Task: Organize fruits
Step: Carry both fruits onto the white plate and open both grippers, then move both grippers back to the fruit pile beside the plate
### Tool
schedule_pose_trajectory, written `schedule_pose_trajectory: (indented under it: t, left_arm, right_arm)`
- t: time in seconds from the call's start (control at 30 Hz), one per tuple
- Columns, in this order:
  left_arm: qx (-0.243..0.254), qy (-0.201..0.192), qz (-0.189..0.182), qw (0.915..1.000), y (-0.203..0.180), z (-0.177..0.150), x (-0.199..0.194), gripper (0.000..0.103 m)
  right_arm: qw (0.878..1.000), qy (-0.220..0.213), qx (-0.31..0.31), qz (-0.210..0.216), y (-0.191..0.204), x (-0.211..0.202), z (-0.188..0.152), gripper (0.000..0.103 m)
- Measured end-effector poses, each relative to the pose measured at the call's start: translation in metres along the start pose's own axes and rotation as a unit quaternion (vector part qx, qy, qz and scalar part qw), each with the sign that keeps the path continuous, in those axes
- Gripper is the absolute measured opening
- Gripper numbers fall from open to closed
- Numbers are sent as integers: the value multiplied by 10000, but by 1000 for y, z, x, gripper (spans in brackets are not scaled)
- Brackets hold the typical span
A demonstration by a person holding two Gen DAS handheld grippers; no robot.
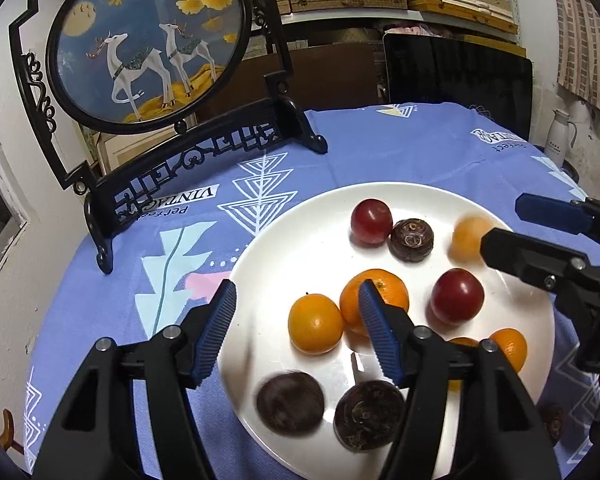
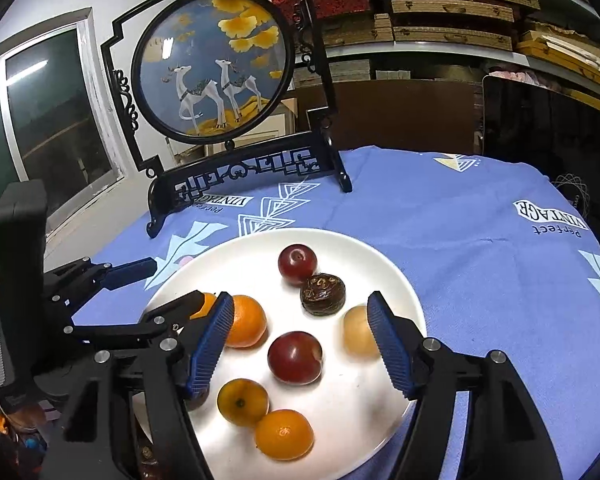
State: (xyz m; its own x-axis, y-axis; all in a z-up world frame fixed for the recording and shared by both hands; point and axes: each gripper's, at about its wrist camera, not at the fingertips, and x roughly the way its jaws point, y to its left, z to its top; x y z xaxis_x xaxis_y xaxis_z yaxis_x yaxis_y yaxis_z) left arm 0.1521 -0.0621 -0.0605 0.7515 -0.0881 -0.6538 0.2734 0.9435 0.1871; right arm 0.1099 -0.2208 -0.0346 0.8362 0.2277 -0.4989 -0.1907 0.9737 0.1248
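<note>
A white plate (image 1: pixel 300 240) (image 2: pixel 360 400) on the blue cloth holds red plums (image 1: pixel 371 222) (image 2: pixel 295 357), oranges (image 1: pixel 315 324) (image 2: pixel 284 434) and dark brown chestnut-like fruits (image 1: pixel 369 414) (image 2: pixel 323 294). My left gripper (image 1: pixel 298 332) (image 2: pixel 176 284) hangs open over the plate's left part, an orange below its gap, pads touching nothing. Over the plate's right part my right gripper (image 2: pixel 300 340) (image 1: pixel 500 222) is open, a plum under its gap. A blurred pale orange fruit (image 2: pixel 360 332) (image 1: pixel 468 239) lies by its right finger. One dark fruit (image 1: pixel 290 403) near the left gripper is blurred too.
A round deer picture in a black carved stand (image 1: pixel 148 40) (image 2: pixel 212 68) stands at the table's back left. A dark panel (image 1: pixel 460 76) and shelves of boxes rise behind. A white jug (image 1: pixel 560 136) sits off to the right. A brown fruit (image 1: pixel 552 420) lies on the cloth beside the plate.
</note>
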Motion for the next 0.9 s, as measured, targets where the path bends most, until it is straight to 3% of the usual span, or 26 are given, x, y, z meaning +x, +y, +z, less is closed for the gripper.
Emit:
schedule_pose_trajectory:
  t: [0.57, 0.9]
  left_arm:
    - [-97, 37, 28, 9999, 8, 1, 1, 62]
    - [-324, -217, -15, 9992, 25, 6, -21, 67]
  right_arm:
    - [10000, 42, -46, 40, 2, 0, -1, 73]
    - [9998, -104, -72, 145, 11, -19, 0, 73]
